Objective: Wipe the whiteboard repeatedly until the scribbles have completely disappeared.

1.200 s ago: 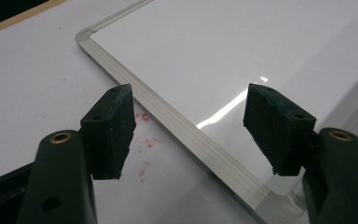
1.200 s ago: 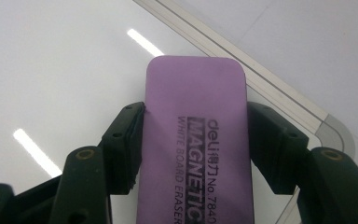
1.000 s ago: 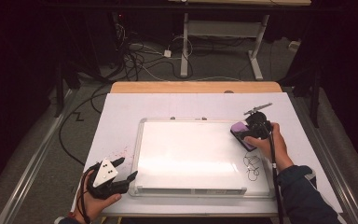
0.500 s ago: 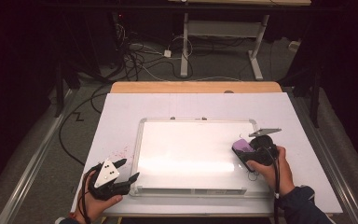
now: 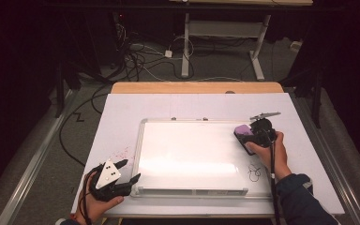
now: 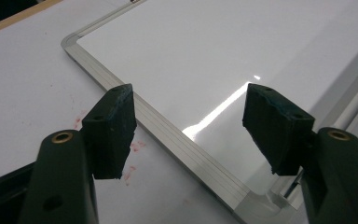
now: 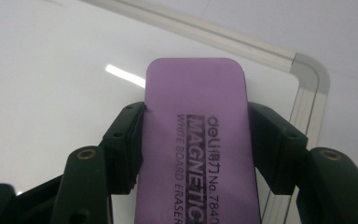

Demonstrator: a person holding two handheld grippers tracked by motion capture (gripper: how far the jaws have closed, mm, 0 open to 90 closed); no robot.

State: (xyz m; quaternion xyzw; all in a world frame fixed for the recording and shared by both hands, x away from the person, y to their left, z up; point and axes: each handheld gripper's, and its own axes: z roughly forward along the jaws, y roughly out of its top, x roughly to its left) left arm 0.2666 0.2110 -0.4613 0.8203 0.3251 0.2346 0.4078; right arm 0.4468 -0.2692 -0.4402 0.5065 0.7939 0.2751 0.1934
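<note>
Fingers first, high view: the right gripper (image 5: pixel 257 134) is clamped on a flat purple rectangular whiteboard eraser (image 5: pixel 242 131), pressed to the upper right part of a white aluminium-framed whiteboard (image 5: pixel 187 154), close to its right frame edge. Right hand (image 5: pixel 267 152) wraps the gripper from behind; dark sleeve (image 5: pixel 300 199) enters from the bottom right. Black scribble (image 5: pixel 253 172) sits on the board below the eraser, near the lower right corner. Left gripper (image 5: pixel 122 176) rests at the board's lower left corner, black jaws spread apart, nothing between them, grey three-cornered plate on top. Faint red smudges (image 5: pixel 123 152) mark the white sheet-covered table (image 5: pixel 122 112) just left of the board. Tangled cables (image 5: pixel 136 56) lie on the floor beyond the table.

Left gripper view: jaws stand wide, empty. Left pad (image 6: pixel 112 130) hangs over the table sheet beside the red smudges (image 6: pixel 133 145); right pad (image 6: pixel 276 126) hangs over the whiteboard (image 6: pixel 214 51) surface. Frame corner lies between and below them.

Right gripper view: both pads (image 7: pixel 126 147) press the long sides of the purple eraser (image 7: pixel 196 116). Black print on its top reads "deli", "MAGNETIC", "WHITE BOARD ERASER". Eraser lies flat on the whiteboard (image 7: pixel 51 84), its far end near the rounded frame corner (image 7: pixel 307 70).
</note>
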